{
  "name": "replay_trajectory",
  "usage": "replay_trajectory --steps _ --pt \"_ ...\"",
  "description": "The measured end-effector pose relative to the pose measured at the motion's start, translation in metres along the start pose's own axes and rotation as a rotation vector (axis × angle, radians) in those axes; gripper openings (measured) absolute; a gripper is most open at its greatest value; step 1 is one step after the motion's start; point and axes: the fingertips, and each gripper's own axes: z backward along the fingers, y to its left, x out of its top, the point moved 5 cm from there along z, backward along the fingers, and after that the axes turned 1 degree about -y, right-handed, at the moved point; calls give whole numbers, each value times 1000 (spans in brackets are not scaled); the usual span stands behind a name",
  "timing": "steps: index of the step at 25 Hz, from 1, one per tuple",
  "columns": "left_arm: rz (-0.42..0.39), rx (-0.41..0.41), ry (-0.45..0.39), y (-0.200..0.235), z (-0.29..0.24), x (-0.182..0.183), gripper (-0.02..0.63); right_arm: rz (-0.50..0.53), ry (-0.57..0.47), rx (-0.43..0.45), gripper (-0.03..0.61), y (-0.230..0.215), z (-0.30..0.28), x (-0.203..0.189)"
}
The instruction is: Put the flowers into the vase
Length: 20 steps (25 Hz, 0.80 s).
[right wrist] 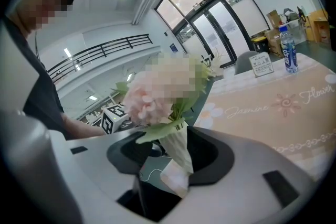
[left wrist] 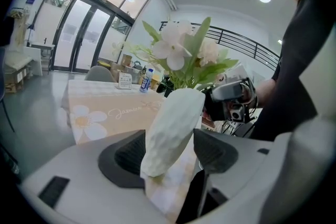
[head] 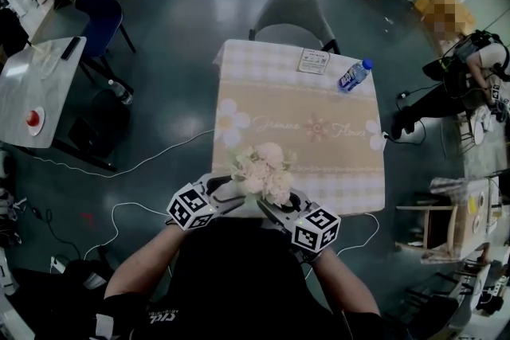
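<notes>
At table [head: 311,163] edge | flowers [head: 263,170] hide vase [left wrist: 170,128] from above

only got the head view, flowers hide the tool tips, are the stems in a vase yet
observer: Yes. The left gripper view shows the flowers rising out of a white vase.
operator: where's the left tool
observer: The left tool has its jaws apart, with the vase between them.
operator: and the right
observer: The right tool straddles the vase too, with a gap showing on the side nearer the person.
</notes>
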Motion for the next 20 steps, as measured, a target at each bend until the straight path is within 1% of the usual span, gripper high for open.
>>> replay_trajectory --steps 9,20 --pt "-10 4 -24 1 9 4 261 -12 -17 -24 199 1 4 -3" --pt "-31 -38 -48 3 19 10 212 -38 -43 -87 199 8 4 -5"
